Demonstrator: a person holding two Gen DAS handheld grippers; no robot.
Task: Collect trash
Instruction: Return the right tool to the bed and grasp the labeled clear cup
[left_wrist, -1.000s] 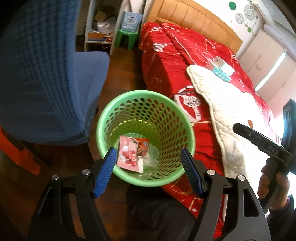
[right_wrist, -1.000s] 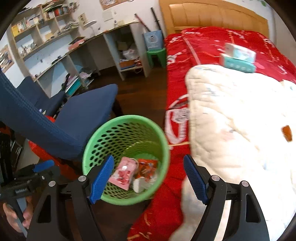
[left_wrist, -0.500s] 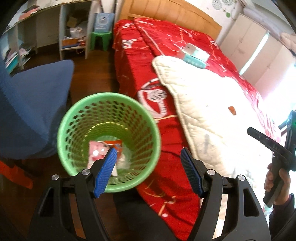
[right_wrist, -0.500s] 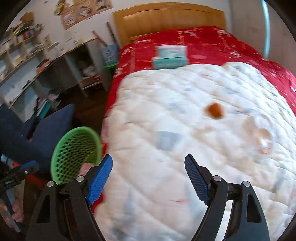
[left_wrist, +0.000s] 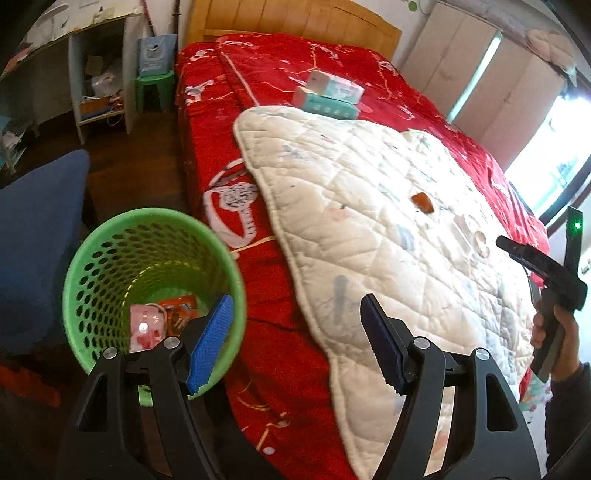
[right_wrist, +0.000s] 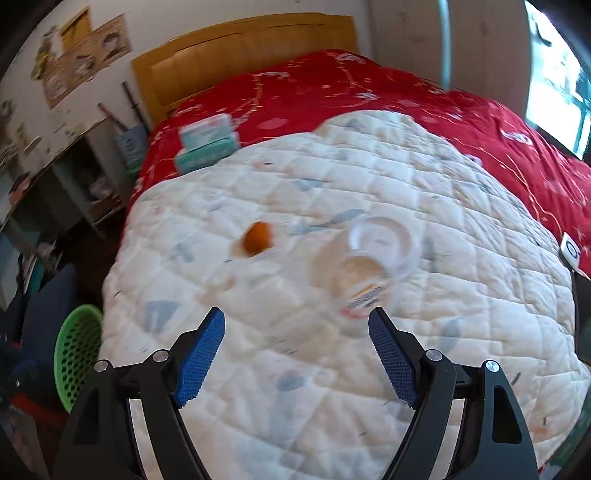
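Hanging above the white quilted blanket (right_wrist: 332, 206), the right gripper (right_wrist: 295, 350) has its blue-padded jaws spread wide with nothing between them; only bare quilt shows in the gap. Just ahead of its right fingertip lies a clear plastic cup (right_wrist: 373, 262), tipped on its side with the mouth facing away toward the headboard, blurred in this view. To the cup's left, a little apart from it, sits a small orange scrap (right_wrist: 256, 238), with open blanket all around both pieces. The blanket covers the near part of a red bedspread (right_wrist: 332, 88), and its scalloped edge droops over the bed's side toward the floor. The left gripper (left_wrist: 295, 343) is likewise wide apart and holds nothing, poised over that bed edge, its left finger overlapping the rim of the green perforated wastebasket (left_wrist: 92, 258). The basket stands on the dark wood floor close against the bedside, with a blue chair (left_wrist: 37, 240) on its other side, and holds a pink wrapper (left_wrist: 146, 325) and an orange wrapper (left_wrist: 179, 308) at its bottom. Two stacked tissue packs (left_wrist: 328, 96) rest near the blanket's far edge.
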